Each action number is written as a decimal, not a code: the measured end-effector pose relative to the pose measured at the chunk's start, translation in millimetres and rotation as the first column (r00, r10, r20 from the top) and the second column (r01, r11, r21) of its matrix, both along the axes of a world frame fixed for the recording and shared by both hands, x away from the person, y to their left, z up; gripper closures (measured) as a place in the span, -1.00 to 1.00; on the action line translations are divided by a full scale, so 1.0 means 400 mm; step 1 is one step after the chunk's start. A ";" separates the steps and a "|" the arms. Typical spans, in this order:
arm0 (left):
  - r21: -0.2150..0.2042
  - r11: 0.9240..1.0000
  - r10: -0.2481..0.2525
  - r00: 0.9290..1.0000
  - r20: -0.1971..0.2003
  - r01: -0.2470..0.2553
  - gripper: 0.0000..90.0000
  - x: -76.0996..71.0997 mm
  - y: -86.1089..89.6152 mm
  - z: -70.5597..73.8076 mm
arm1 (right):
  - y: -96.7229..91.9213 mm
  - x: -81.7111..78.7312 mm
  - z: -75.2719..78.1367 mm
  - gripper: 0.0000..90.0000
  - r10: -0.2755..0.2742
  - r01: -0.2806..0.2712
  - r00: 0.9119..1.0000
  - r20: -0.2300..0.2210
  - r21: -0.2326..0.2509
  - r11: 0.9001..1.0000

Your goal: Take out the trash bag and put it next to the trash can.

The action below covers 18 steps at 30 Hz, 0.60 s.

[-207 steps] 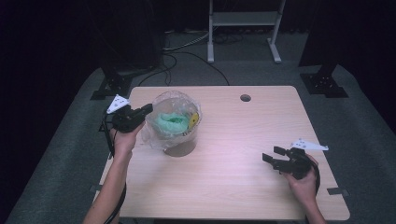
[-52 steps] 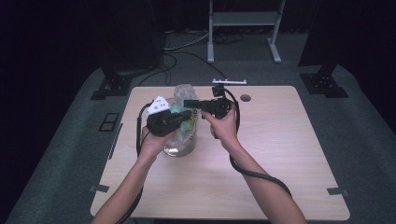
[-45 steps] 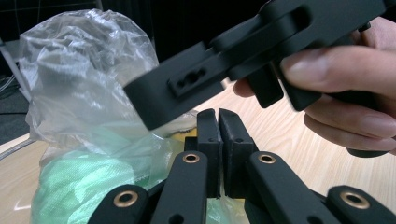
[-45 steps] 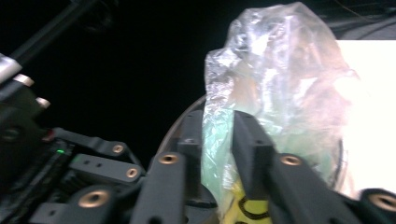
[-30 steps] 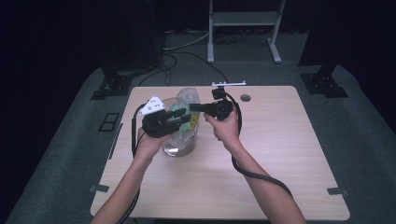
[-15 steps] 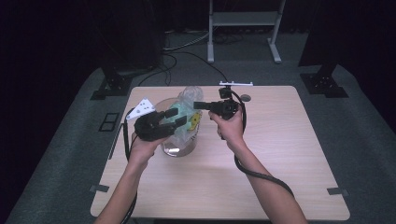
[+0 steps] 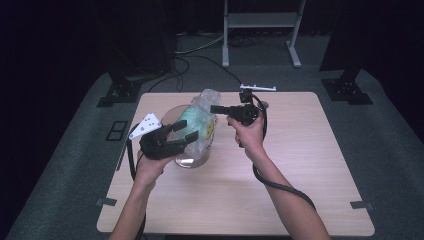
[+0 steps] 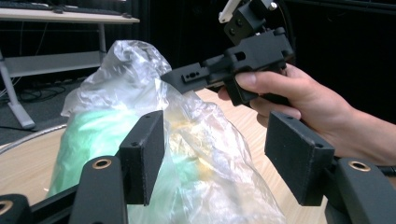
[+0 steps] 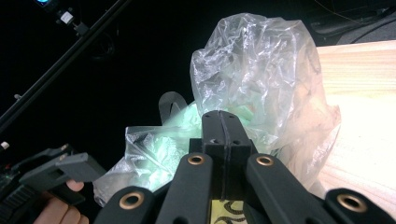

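Dark room, pale bench (image 7: 310, 165): my right gripper (image 7: 216, 108) pinches the limp, slippery plastic bag (image 7: 202, 125) by its crumpled top; left gripper (image 7: 184, 131), just opening, holds nothing.

table: light wooden top (image 7: 310, 165), round hole near far edge | floor: grey carpet (image 7: 385, 125) | beyond table: white metal frame legs (image 7: 260, 20), black cables (image 7: 195, 55), black stand bases (image 7: 120, 92)
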<state>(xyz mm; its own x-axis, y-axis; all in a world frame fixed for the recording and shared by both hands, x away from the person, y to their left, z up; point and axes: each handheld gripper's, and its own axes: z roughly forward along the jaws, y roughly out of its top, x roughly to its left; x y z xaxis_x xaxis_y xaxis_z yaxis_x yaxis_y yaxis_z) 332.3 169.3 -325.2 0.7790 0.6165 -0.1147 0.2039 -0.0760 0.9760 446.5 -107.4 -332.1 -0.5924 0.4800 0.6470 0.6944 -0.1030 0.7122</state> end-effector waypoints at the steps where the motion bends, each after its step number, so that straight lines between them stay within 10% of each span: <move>1: -0.001 1.000 0.000 1.000 -0.001 0.000 -0.18 -0.002 0.000 -0.001 | -0.002 0.000 0.001 1.00 -0.003 0.003 1.000 0.003 0.006 1.000; 18: -0.030 0.999 0.043 0.999 0.021 -0.043 -0.27 -0.021 0.041 0.006 | -0.055 -0.011 0.056 1.00 -0.025 0.022 0.998 0.056 0.067 0.998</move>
<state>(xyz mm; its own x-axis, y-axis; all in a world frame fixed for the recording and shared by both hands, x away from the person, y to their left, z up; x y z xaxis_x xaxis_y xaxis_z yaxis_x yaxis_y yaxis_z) 323.8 185.8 -322.8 0.7542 0.6461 -0.1171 0.1855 -0.0385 0.9819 442.0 -129.4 -309.7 -0.6180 0.4514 0.6437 0.6501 -0.1671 0.7413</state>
